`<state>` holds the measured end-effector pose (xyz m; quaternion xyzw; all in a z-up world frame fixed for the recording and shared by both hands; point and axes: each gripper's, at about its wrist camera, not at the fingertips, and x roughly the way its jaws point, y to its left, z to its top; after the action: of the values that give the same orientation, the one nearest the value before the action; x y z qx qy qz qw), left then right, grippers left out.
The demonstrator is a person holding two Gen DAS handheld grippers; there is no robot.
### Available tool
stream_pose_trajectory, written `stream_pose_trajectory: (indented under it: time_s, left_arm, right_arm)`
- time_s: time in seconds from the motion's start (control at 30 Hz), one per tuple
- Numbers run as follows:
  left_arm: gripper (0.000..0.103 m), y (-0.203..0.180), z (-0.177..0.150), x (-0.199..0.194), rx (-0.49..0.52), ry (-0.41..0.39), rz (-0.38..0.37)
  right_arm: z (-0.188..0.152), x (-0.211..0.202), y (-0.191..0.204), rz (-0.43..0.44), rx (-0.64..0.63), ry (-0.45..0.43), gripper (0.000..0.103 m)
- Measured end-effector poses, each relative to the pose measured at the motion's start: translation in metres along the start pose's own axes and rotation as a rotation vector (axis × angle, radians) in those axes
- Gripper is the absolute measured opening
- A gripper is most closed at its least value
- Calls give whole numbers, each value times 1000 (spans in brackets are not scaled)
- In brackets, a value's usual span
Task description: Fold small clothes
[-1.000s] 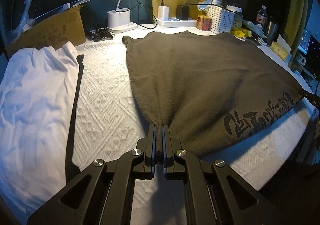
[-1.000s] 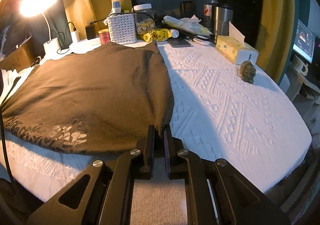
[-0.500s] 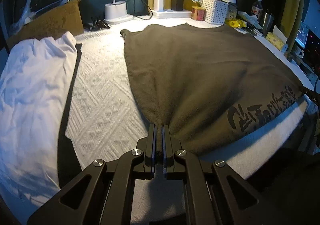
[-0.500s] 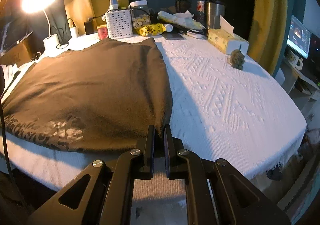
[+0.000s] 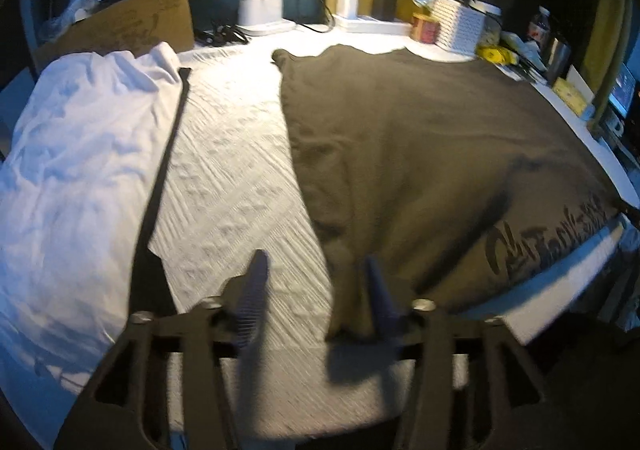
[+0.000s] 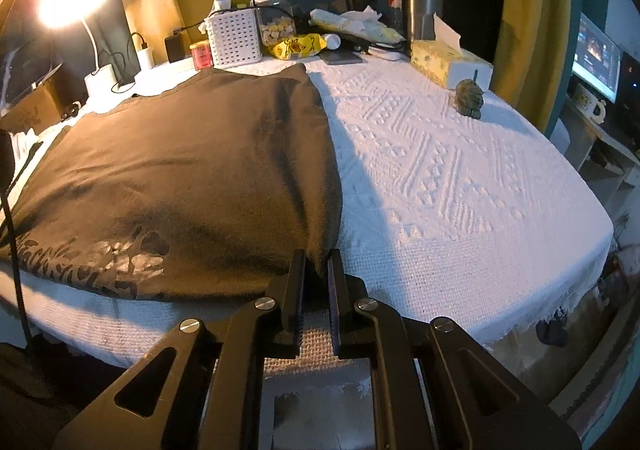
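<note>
Left wrist view: the left hand-held gripper sits at the bottom centre, its jaws opening and already well apart. The near corner of the dark olive-brown T-shirt with black lettering lies between them, slack, with neither pad pressing on it. The shirt fills the centre and right of the frame, spread flat. The frame is blurred. A likely risk is that the inner finger drags the freed corner as it pulls away and rumples the edge. A crumpled white garment fills the left side and could get swept up by a wide move.

Right wrist view: the right hand-held gripper is at the bottom centre, jaws just starting to part, with the shirt's other near corner between the pads; they look barely off the cloth. If one corner lets go before the other, the near hem may end up skewed. The shirt lies at the left and centre.

The surface is a counter under a white cloth with a raised woven pattern. A lit white desk lamp glows at upper left; a white perforated basket, a yellow tissue box and bottles crowd the top edge. A lit screen shows at the far right in a dim room.
</note>
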<state>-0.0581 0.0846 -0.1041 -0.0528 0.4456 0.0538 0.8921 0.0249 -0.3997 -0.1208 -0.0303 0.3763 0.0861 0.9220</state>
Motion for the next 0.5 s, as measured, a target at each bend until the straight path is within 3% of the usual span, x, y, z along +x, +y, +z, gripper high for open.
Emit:
stream_pose_trajectory:
  time_s: [0.1, 0.5]
  left_arm:
    - [60, 6, 10, 2, -5, -18, 13]
    - [60, 18, 55, 37, -11, -2, 20]
  right_arm:
    - [8, -4, -1, -18, -5, -10, 27]
    - [36, 11, -6, -34, 32, 2, 27]
